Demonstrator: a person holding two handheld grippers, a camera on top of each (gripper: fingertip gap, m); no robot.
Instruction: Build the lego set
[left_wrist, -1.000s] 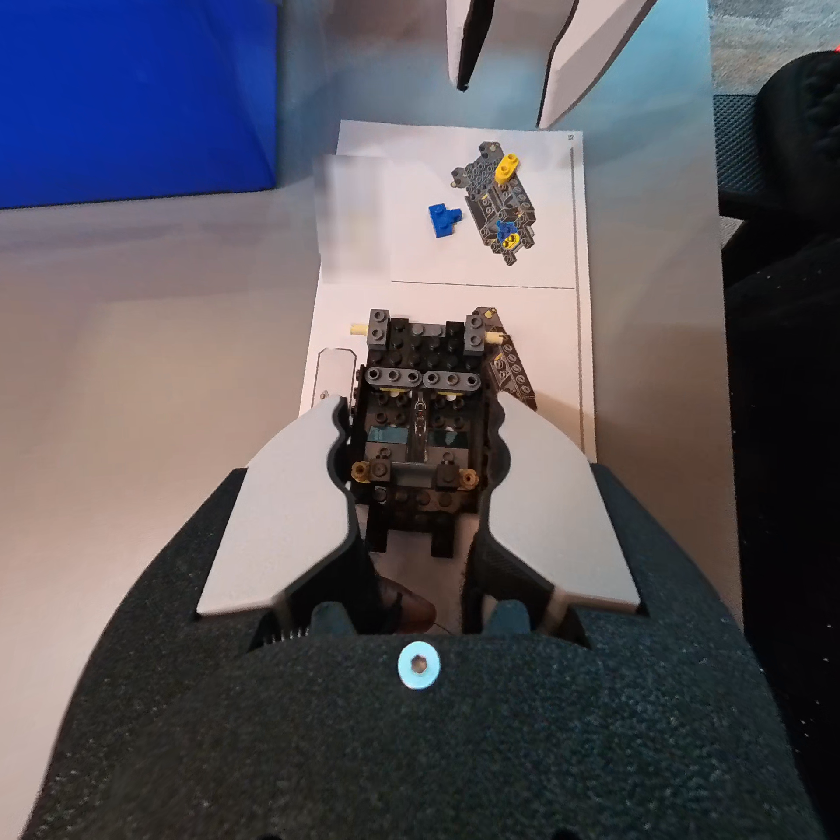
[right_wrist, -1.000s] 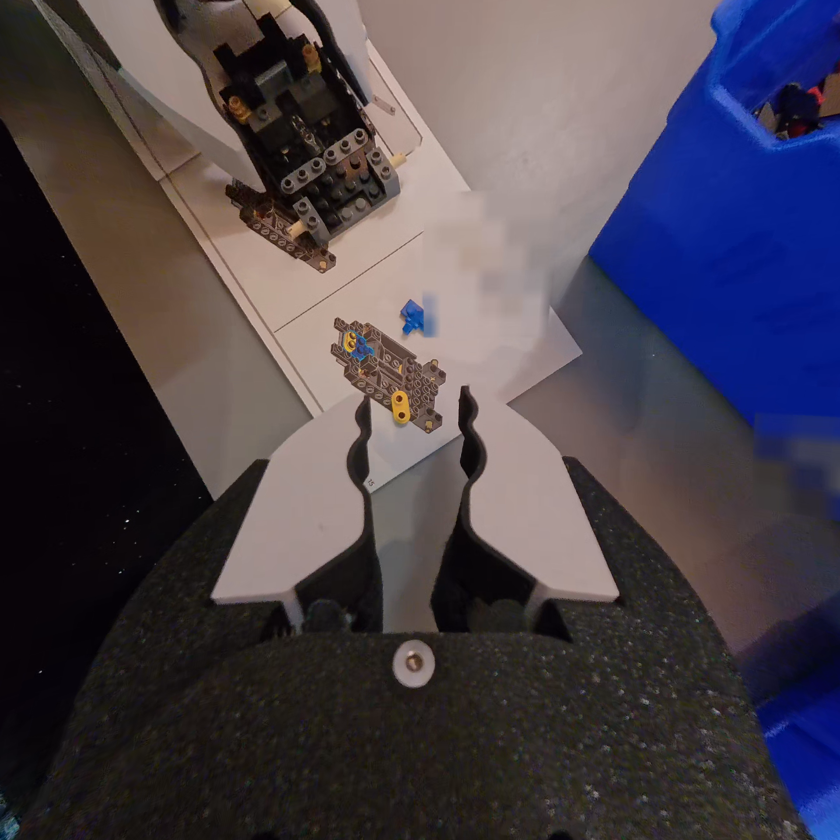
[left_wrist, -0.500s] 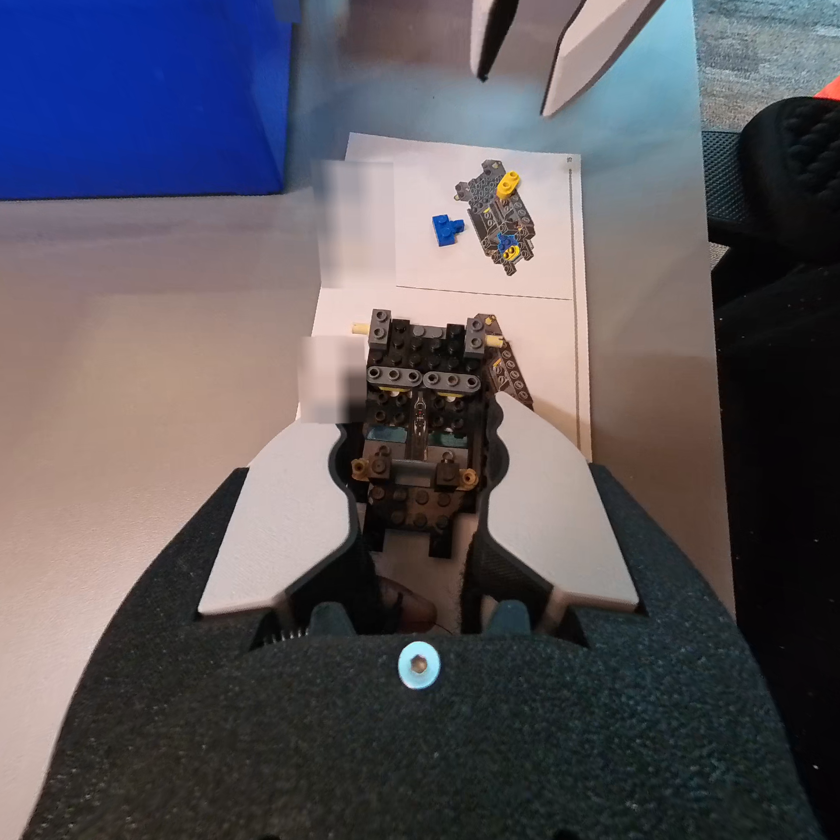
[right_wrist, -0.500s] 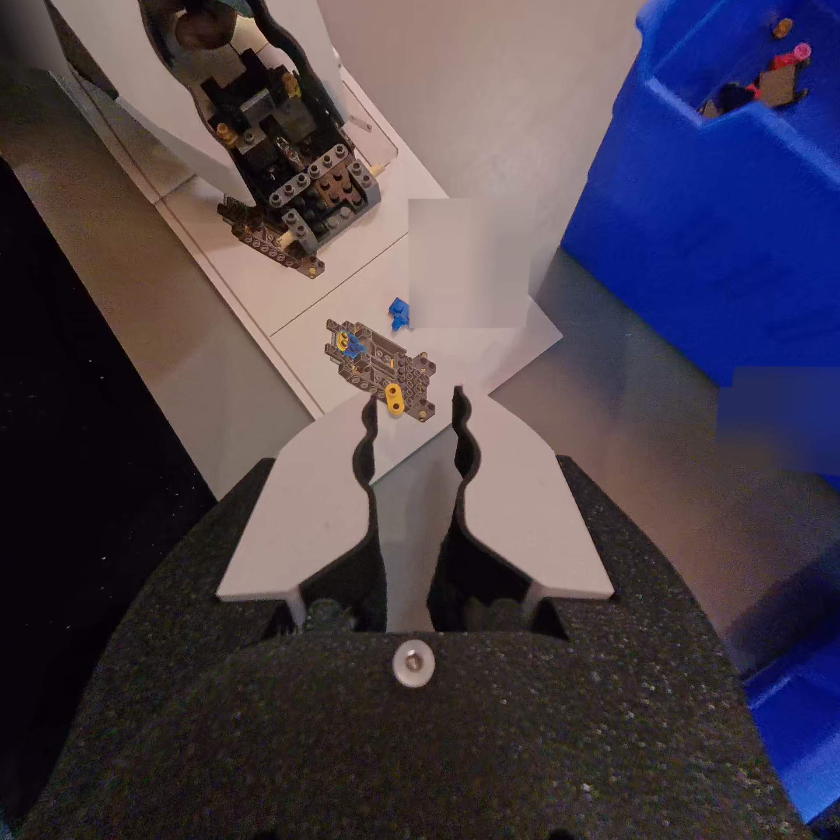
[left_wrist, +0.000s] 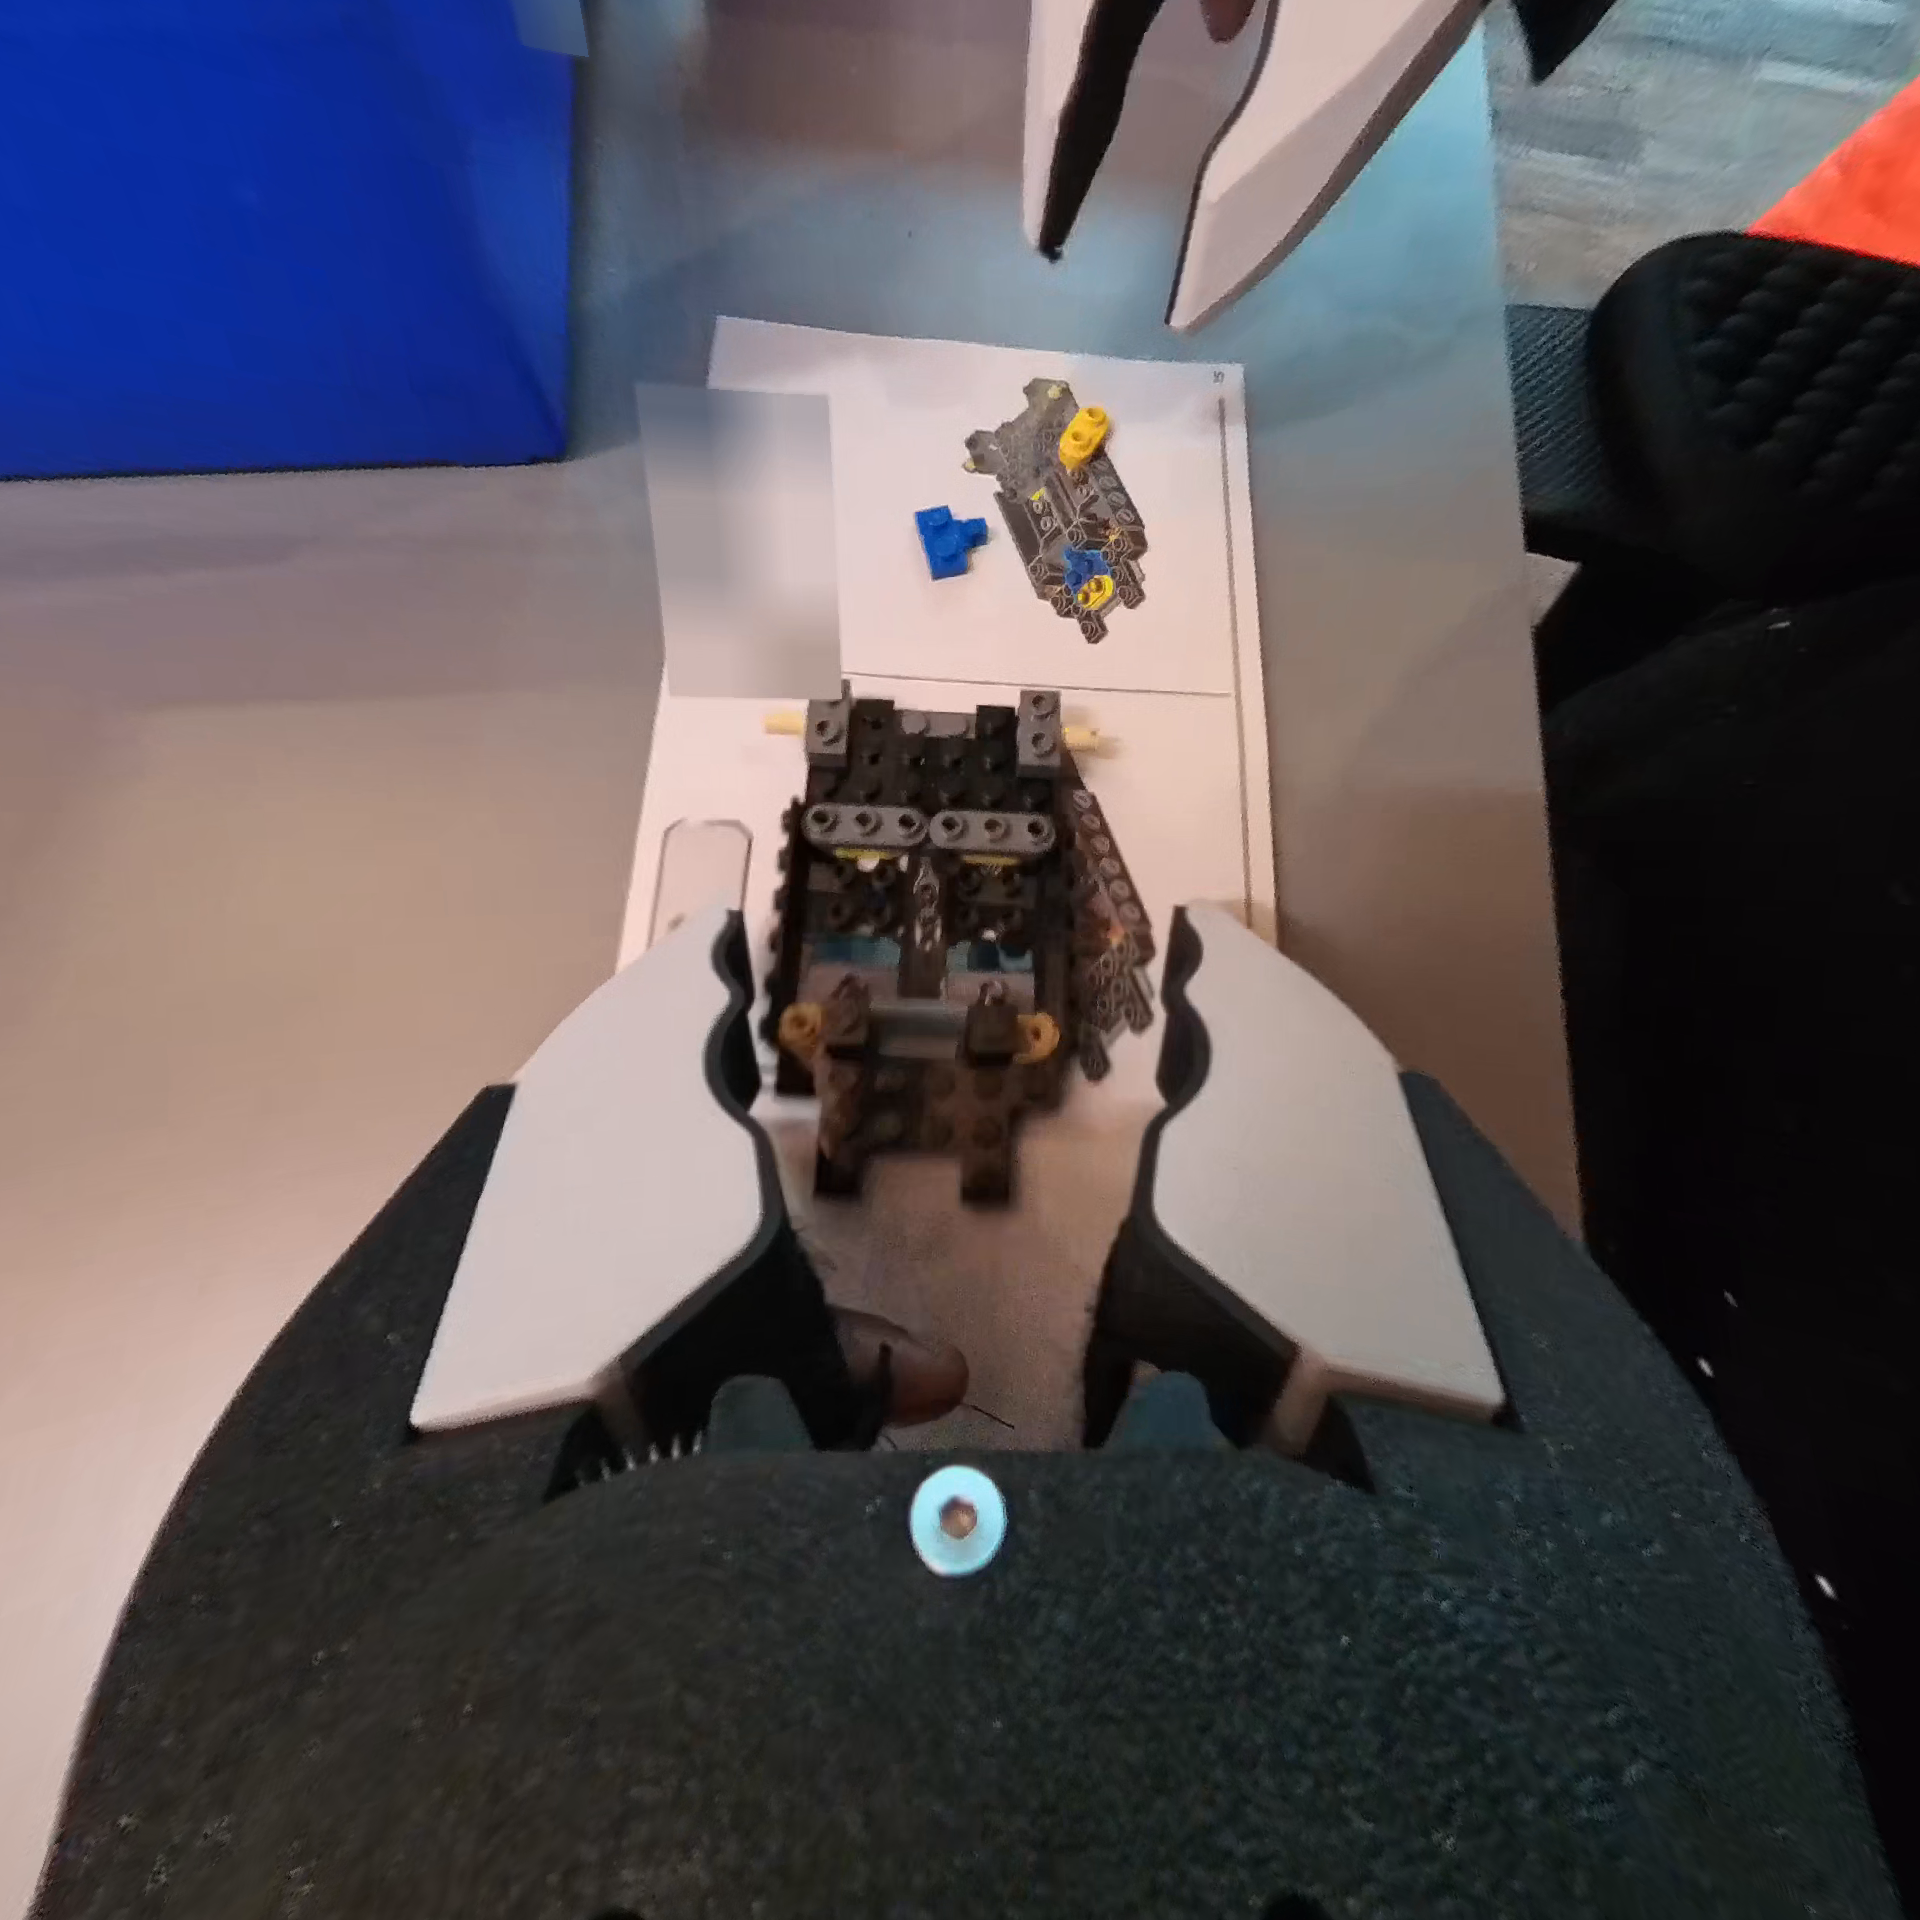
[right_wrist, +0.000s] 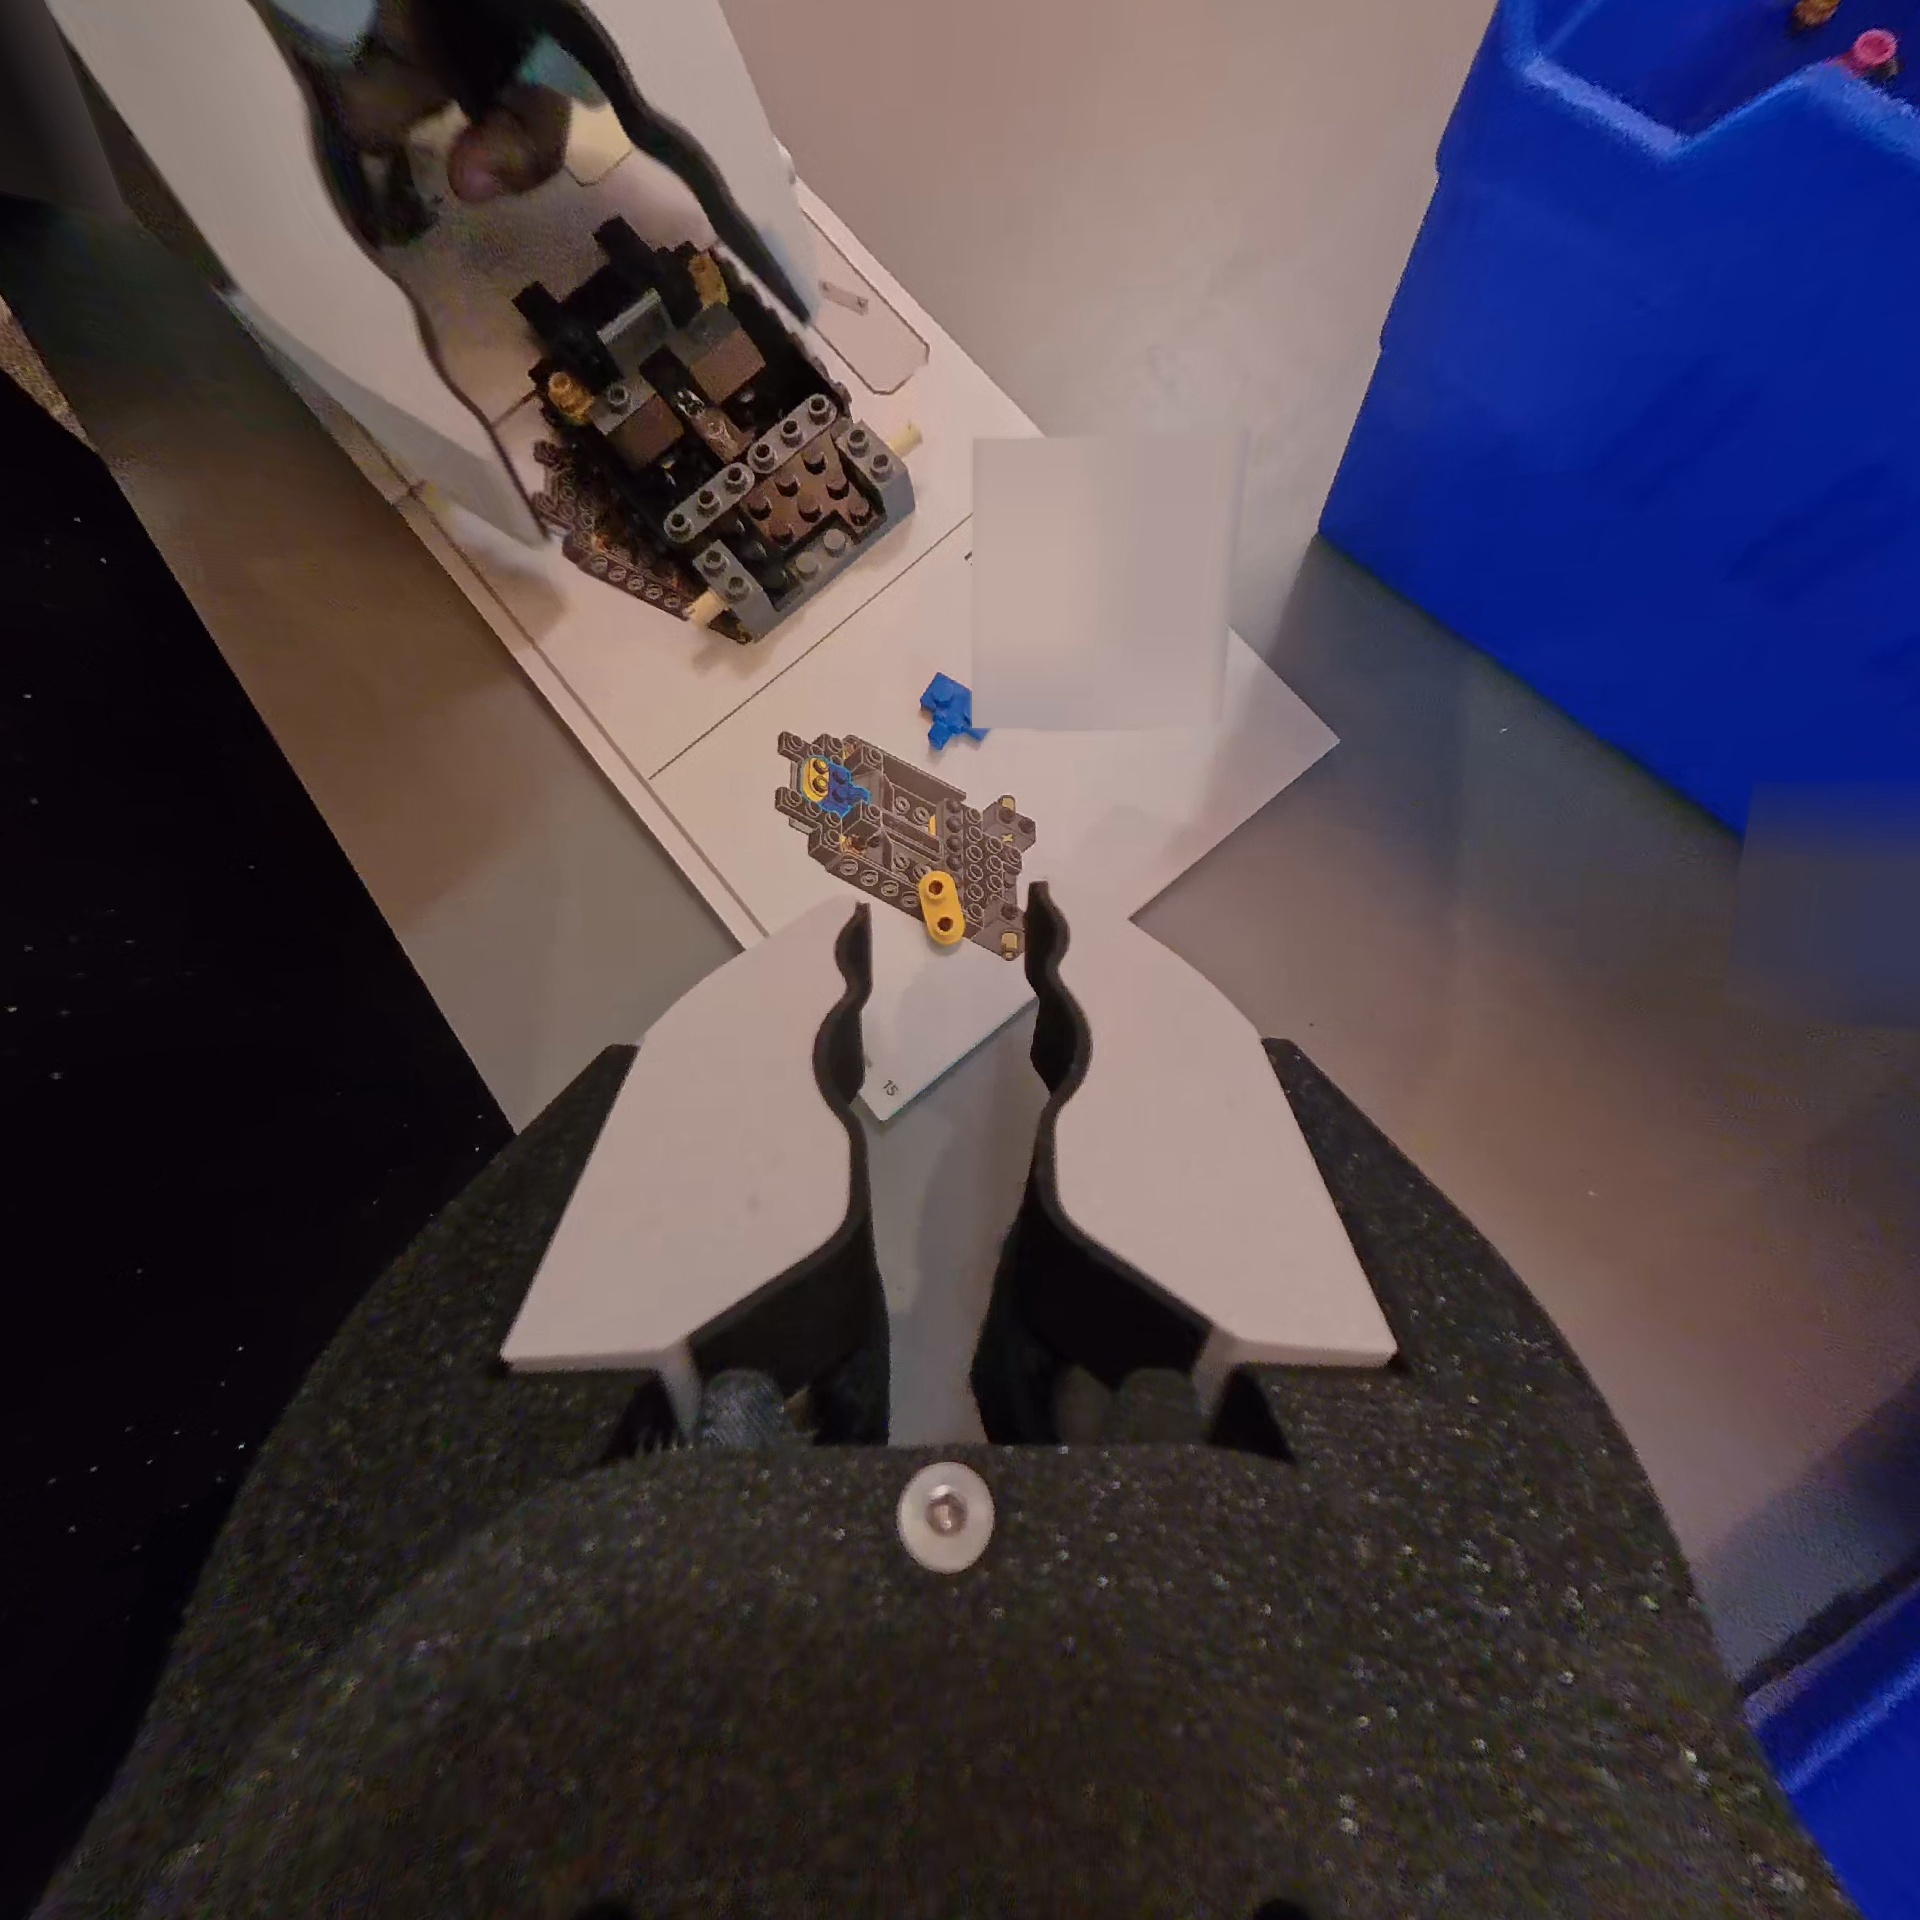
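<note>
Left wrist view: left gripper (left_wrist: 956, 925) has its jaws spread wide, with clear gaps on both sides of the black-and-grey studded lego build (left_wrist: 925, 914), which sits between them on the white printed instruction sheet (left_wrist: 1164, 790). Beyond the build, on the same sheet, are printed pictures of a blue piece (left_wrist: 948, 540) and of a grey assembly with yellow parts (left_wrist: 1070, 509). Farther still, the right gripper (left_wrist: 1117, 270) hangs above the grey tabletop (left_wrist: 312, 935), jaws narrowly parted and holding nothing. Only the right wrist view shows the blue plastic bin (right_wrist: 1642, 416) open at the top, small loose parts inside, right of the build. A small page number is printed at the sheet's corner; no brand is legible.
</note>
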